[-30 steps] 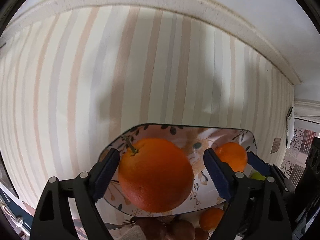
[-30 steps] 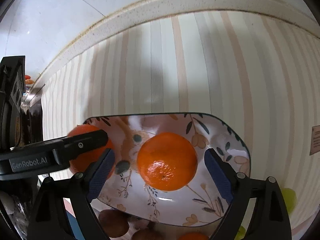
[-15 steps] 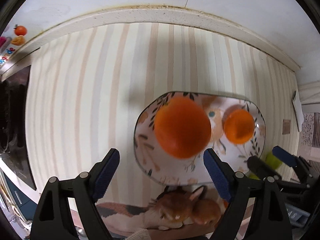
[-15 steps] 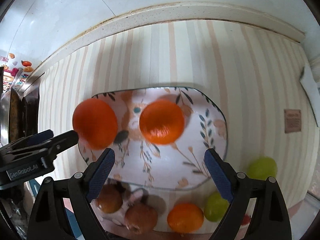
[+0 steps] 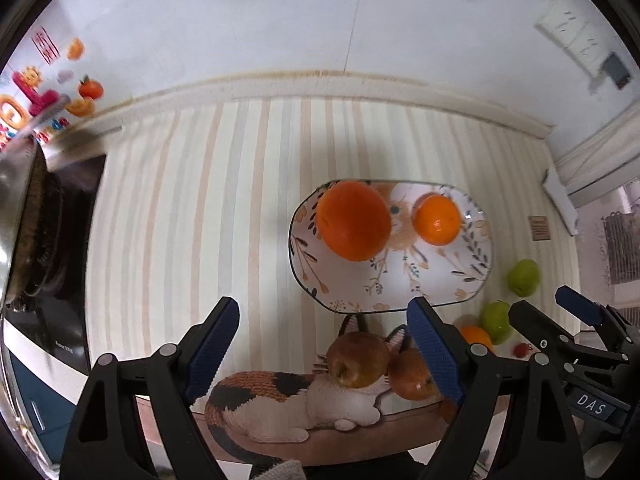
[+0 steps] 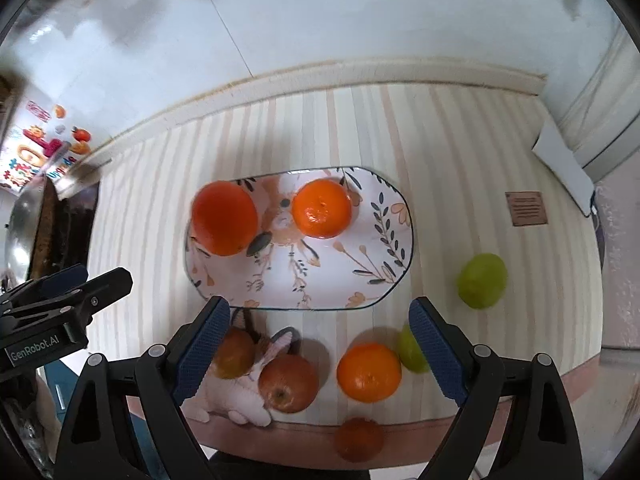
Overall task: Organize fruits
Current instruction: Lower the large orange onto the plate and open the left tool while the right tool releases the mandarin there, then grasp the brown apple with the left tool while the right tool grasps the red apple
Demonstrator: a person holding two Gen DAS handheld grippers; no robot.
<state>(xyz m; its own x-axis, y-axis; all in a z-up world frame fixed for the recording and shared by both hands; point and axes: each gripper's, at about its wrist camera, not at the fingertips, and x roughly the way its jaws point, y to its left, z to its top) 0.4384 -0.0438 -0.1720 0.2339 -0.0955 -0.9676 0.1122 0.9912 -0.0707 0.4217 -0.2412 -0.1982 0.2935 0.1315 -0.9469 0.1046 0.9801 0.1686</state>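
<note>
A floral oval plate (image 5: 432,280) (image 6: 352,256) lies on the striped table and holds a large orange (image 5: 354,220) (image 6: 225,218) and a smaller orange (image 5: 437,219) (image 6: 321,208). Near the table's front edge lie two reddish apples (image 6: 288,382) (image 5: 358,360), another orange (image 6: 369,372) and two green fruits (image 6: 482,280) (image 5: 524,277). My left gripper (image 5: 324,350) is open and empty, held above and in front of the plate. My right gripper (image 6: 320,350) is open and empty too, over the front fruits.
A knitted cat mat (image 5: 280,404) lies under the apples at the table's front edge. A dark appliance (image 5: 44,240) stands at the left. A white wall with stickers (image 5: 44,92) is behind. A small brown tag (image 6: 526,208) lies on the cloth at the right.
Both grippers have pulled up and back from the plate. The large orange left the left gripper's jaws and now lies on the plate. More of the table and front fruits came into view.
</note>
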